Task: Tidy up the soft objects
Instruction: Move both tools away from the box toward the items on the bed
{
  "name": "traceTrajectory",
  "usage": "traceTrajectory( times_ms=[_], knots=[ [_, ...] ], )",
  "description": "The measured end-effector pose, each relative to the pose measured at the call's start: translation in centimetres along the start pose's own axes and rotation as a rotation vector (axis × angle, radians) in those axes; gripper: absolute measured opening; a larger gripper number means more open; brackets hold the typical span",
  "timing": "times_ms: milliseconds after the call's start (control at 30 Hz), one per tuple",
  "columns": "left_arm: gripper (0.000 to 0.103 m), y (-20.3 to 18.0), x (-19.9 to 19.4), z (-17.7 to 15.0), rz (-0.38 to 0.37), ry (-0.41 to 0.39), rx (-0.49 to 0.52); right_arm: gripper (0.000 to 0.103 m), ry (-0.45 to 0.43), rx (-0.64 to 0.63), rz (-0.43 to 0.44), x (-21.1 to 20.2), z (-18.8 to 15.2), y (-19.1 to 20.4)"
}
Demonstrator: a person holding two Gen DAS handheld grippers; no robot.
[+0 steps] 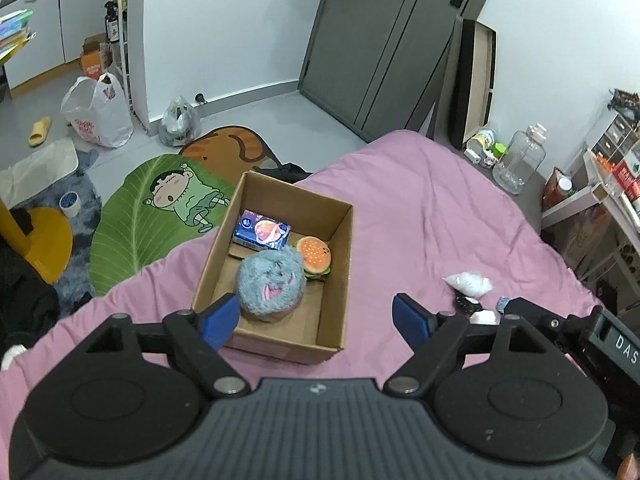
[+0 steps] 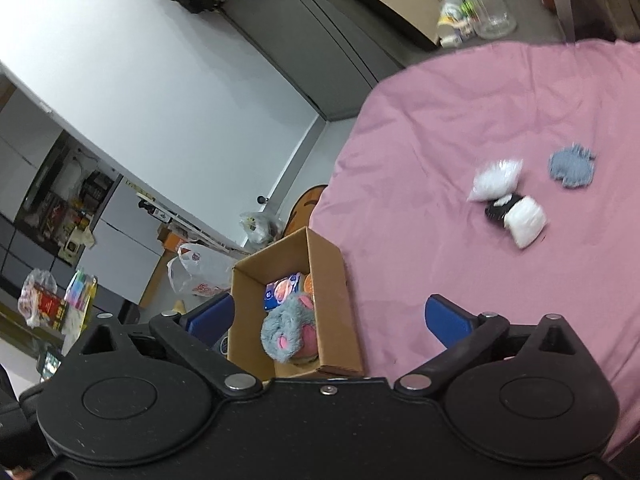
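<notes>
A cardboard box (image 1: 338,248) sits on the pink bed cover (image 1: 420,208). It holds a grey furry plush (image 1: 269,286), a burger plush (image 1: 315,257) and a blue tissue pack (image 1: 262,234). My left gripper (image 1: 316,318) is open and empty just above the box's near side. My right gripper (image 2: 330,318) is open and empty, above the box (image 2: 330,280) and its grey plush (image 2: 286,330). On the cover lie a white stuffed bag (image 2: 496,180), a white and black soft item (image 2: 518,216) and a small grey furry piece (image 2: 571,167). The white bag also shows in the left wrist view (image 1: 468,282).
The box stands near the bed's left edge, with a green leaf rug (image 1: 160,216) on the floor beyond. A clear jar (image 1: 518,160) and shelves stand past the bed's right side. The grey door (image 1: 384,40) is behind. Plastic bags (image 1: 98,110) lie on the floor.
</notes>
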State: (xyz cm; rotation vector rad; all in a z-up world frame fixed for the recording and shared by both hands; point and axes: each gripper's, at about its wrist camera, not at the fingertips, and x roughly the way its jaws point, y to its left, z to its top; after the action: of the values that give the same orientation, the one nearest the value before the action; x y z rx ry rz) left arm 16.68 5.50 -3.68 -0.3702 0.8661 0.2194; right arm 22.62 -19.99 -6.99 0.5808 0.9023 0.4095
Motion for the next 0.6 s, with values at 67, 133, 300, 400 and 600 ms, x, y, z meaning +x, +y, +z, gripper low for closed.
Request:
traceTrajectory(
  times_ms=[67, 133, 300, 400, 600],
  knots=[
    [0.082, -0.1, -0.7, -0.2, 0.005, -0.008, -0.002, 0.103, -0.003, -0.009, -0.003, -0.6, 0.2, -0.1],
    [0.082, -0.3, -1.3, -0.5, 0.014, -0.02, 0.007, 0.103, -0.01, -0.019, -0.007, -1.0, 0.2, -0.1],
    [0.082, -1.3, -2.6, -1.1, 0.021, -0.043, 0.05, 0.103, -0.041, -0.052, -0.021, -2.6, 0.2, -0.2],
    [0.082, -1.9, -3.0, -1.5, 0.042, -0.04, 0.075, 0.103, -0.05, -0.07, -0.031, -3.3, 0.1, -0.3],
    [0.082, -2.5, -3.9, -2.1, 0.024, -0.03, 0.067, 0.103, -0.079, -0.101, -0.061, -4.8, 0.3, -1.0]
  ],
)
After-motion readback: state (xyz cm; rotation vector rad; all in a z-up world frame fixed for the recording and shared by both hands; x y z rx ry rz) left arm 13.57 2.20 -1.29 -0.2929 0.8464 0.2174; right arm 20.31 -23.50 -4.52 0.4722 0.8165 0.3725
